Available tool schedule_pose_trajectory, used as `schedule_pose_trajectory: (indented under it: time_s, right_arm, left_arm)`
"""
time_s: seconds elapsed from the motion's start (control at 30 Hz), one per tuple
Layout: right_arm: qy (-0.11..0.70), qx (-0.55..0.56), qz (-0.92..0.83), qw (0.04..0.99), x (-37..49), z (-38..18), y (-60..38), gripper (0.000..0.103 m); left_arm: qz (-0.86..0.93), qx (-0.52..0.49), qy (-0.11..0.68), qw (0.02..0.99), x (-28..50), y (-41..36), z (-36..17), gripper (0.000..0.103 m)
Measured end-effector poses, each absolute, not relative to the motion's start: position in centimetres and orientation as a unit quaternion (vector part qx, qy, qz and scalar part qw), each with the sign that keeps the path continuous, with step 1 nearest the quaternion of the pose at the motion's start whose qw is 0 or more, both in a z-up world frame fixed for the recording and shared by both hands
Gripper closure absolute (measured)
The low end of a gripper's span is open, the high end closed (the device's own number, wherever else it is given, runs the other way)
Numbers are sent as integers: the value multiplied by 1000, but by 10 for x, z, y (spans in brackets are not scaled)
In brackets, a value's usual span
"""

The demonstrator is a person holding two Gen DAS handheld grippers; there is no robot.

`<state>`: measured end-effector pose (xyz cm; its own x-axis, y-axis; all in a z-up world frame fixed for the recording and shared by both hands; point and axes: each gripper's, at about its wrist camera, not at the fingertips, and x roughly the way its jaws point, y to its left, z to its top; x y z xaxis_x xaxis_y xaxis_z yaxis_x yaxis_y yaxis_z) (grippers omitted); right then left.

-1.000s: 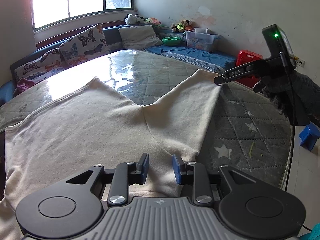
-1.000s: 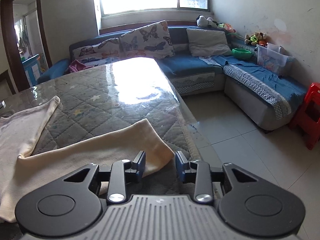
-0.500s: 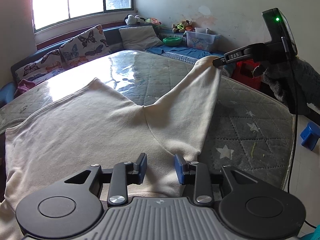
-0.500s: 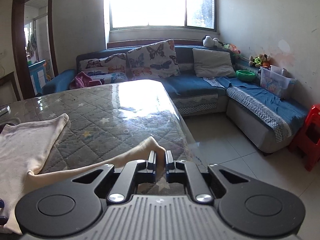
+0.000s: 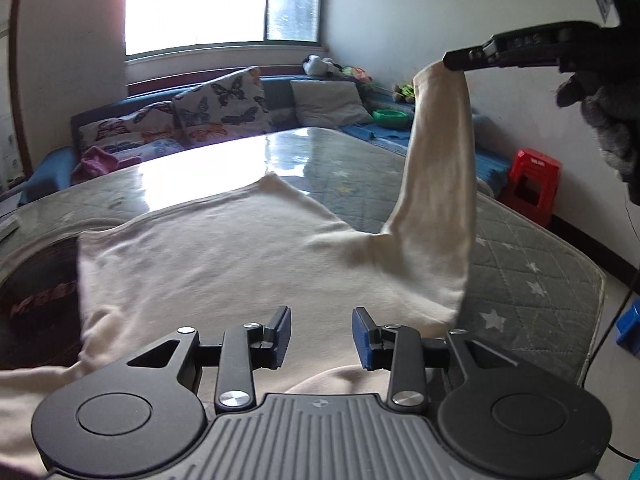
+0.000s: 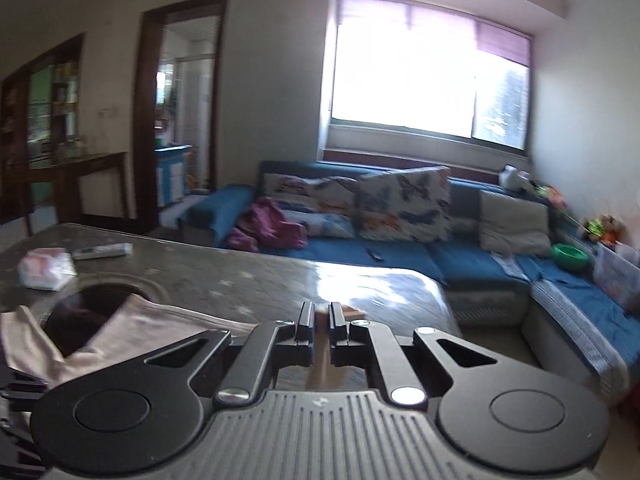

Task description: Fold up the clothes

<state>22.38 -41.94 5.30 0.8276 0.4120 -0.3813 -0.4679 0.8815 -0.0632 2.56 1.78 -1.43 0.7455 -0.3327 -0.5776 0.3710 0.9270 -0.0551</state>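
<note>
A cream long-sleeved garment (image 5: pixel 224 256) lies spread on the quilted grey table (image 5: pixel 520 280). My left gripper (image 5: pixel 320 334) is open and empty, low over the garment's near edge. My right gripper (image 6: pixel 319 322) is shut on the end of the right sleeve (image 5: pixel 438 184) and holds it high above the table; in the left wrist view it shows at the upper right (image 5: pixel 452 58), with the sleeve hanging from it. In the right wrist view, part of the garment (image 6: pixel 152 320) lies at the lower left.
A blue sofa with butterfly cushions (image 5: pixel 216 108) runs behind the table. A red stool (image 5: pixel 528 180) and a blue object (image 5: pixel 628 324) stand on the floor at the right. A tissue pack (image 6: pixel 44 268) and a remote (image 6: pixel 102 251) lie on the far table side.
My right gripper closed on the sleeve end and lifted it up off the table, swinging to the left. My left gripper stayed open over the garment's near edge.
</note>
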Motion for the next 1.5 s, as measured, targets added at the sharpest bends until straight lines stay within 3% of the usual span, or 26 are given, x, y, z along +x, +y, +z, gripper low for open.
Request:
schedule_pose_trajectory:
  time_s: [0.33, 0.5, 0.6, 0.67, 0.8, 1.0, 1.5]
  right_arm:
    - [181, -120, 341, 915, 200, 54, -307, 97]
    - [234, -153, 318, 906, 203, 16, -317, 93]
    - [266, -172, 286, 904, 205, -16, -338, 81]
    - [285, -170, 270, 904, 206, -31, -351, 81]
    - [306, -163, 238, 907, 204, -55, -380, 53]
    - [318, -137, 202, 916, 197, -75, -416, 26]
    - [303, -117, 201, 924, 204, -83, -440, 26]
  left_arm:
    - [-145, -7, 300, 943, 5, 69, -19, 66]
    - [-133, -23, 302, 944, 5, 81, -20, 66]
    - [-142, -35, 305, 941, 13, 77, -17, 66]
    - [-154, -40, 305, 939, 21, 71, -13, 66]
    - [-176, -28, 306, 935, 41, 43, -5, 66]
    - [-199, -7, 311, 929, 80, -9, 5, 66]
    - [-180, -15, 378, 908, 154, -56, -24, 66]
